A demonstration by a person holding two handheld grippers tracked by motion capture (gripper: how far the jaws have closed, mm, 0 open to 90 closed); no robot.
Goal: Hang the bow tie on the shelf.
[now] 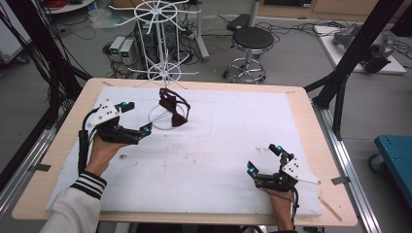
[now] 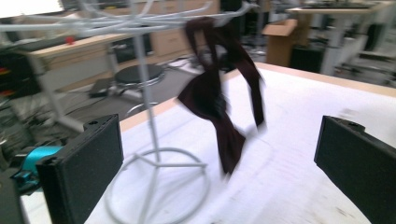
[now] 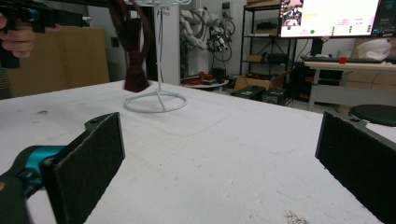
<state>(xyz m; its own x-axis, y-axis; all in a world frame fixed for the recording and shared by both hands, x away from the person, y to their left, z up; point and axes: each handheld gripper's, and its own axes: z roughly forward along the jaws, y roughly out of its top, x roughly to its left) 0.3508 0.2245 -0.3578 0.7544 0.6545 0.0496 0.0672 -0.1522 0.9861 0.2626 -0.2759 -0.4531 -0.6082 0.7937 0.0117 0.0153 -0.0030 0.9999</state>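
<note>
A dark maroon cloth [image 1: 174, 108] hangs from a white wire rack [image 1: 165, 73] at the back left of the table. In the left gripper view the cloth [image 2: 210, 93] is blurred and dangles beside the rack's pole [image 2: 147, 98], a little beyond the jaws. My left gripper [image 1: 137, 116] is open just left of the rack's base ring, with nothing between its jaws [image 2: 219, 140]. My right gripper [image 1: 264, 159] rests open near the front right of the table, pointing at the far-off rack [image 3: 156, 100] and cloth [image 3: 133, 46].
A white foam mat [image 1: 218, 145] covers most of the wooden table [image 1: 311, 145]. A black stool [image 1: 251, 39] and cables lie on the floor behind the table. Black frame posts [image 1: 359, 43] stand at both sides. The other hand with the left gripper [image 3: 28, 16] shows at the upper left of the right gripper view.
</note>
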